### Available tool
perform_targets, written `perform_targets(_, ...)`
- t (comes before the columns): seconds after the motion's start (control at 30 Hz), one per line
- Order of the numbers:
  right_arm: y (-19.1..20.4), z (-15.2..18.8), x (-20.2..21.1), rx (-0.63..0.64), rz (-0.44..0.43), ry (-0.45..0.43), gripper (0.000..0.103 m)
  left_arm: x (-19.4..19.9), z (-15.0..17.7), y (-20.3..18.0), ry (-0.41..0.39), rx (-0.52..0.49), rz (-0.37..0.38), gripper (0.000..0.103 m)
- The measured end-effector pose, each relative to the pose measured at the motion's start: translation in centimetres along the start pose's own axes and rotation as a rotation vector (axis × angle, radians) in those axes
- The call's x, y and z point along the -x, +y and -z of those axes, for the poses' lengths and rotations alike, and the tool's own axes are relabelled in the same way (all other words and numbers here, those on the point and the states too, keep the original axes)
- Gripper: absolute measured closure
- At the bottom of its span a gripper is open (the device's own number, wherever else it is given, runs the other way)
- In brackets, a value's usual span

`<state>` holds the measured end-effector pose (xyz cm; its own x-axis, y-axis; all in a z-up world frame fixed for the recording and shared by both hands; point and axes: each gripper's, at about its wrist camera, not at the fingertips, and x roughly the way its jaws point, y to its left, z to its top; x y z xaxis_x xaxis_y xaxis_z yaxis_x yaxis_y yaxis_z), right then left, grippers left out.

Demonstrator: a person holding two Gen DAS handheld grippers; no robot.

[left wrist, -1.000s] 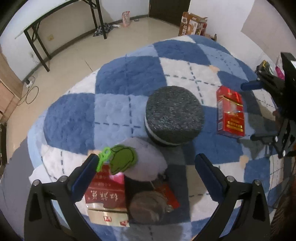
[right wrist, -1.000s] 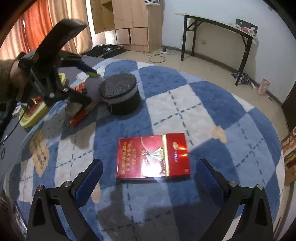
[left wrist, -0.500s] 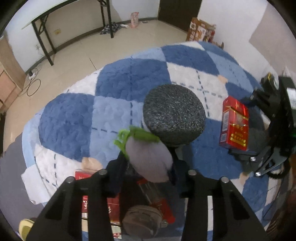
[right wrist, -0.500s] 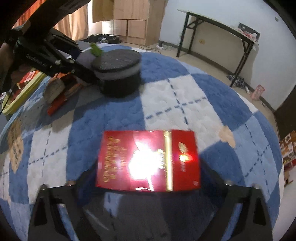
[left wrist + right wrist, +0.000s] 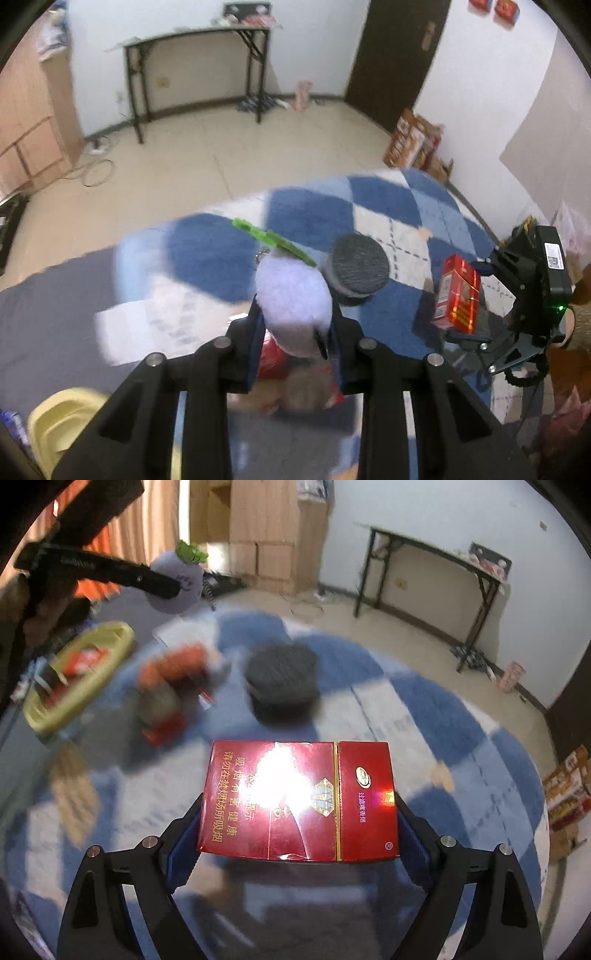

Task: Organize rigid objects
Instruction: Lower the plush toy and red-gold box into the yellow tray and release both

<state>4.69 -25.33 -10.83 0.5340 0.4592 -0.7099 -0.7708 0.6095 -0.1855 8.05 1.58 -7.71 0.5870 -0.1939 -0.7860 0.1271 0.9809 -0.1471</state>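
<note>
Left side first. My left gripper (image 5: 295, 325) is clamped on the pale purple plush keyring (image 5: 293, 299), its green leaf tag (image 5: 273, 240) sticking out past the fingertips. The toy sits squeezed between both blue pads and hangs clear of the blue-and-white checked rug (image 5: 214, 254). In the right wrist view the same toy (image 5: 177, 587) shows high above the yellow tray (image 5: 122, 638), which sits at the rug's left edge and already holds a red packet or two; blur prevents a closer count. A loose pile of red packets and a brownish item (image 5: 166, 686) lies just beside the tray, not yet dealt with.

Centre: the dark round speaker-like puck (image 5: 282, 681) stands on the rug, untouched, well apart from both grippers.

Right side: my right gripper (image 5: 299, 830) has the red cigarette carton (image 5: 299, 801) between its pads. The jaws are closing, and both pads appear to bear on the carton's short ends. It seems lifted off the rug, though glare hides the surface detail.

Judgement: I am at the carry stage, both items picked. The next move calls for bringing each over the yellow tray and lowering before release, one hand at a time, since the tray's free space looks limited and the two rigs could collide there.
</note>
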Motion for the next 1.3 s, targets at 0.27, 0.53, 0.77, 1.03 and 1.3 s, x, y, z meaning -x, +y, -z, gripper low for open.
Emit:
perform_targets(0.27,12.3,-9.7,1.7,0.146,-0.225,-0.049,0.013,11.6,7.5,12.3,0.024,0.185,-0.210,0.071)
perform_targets(0.53,26.4,-14.8,-3.8,0.279,-0.349,0.037,0.013,10.4,15.9,19.7,0.114,0.380,-0.265,0.071)
perform_targets(0.77,32.6,-12.6,-9.0,0.324,-0.324,0.137,0.013,7.6,18.4,21.9,0.148,0.447,-0.233,0.071)
perform_targets(1.03,35.2,-12.5,-13.4,0.325,-0.290,0.169,0.007,7.0,19.1,22.1,0.125,0.445,-0.227,0.060)
perform_targets(1.3,34.1,-13.1,-10.5,0.226,-0.376,0.129,0.001,10.0,17.1,20.3,-0.018,0.445,-0.206,0.001)
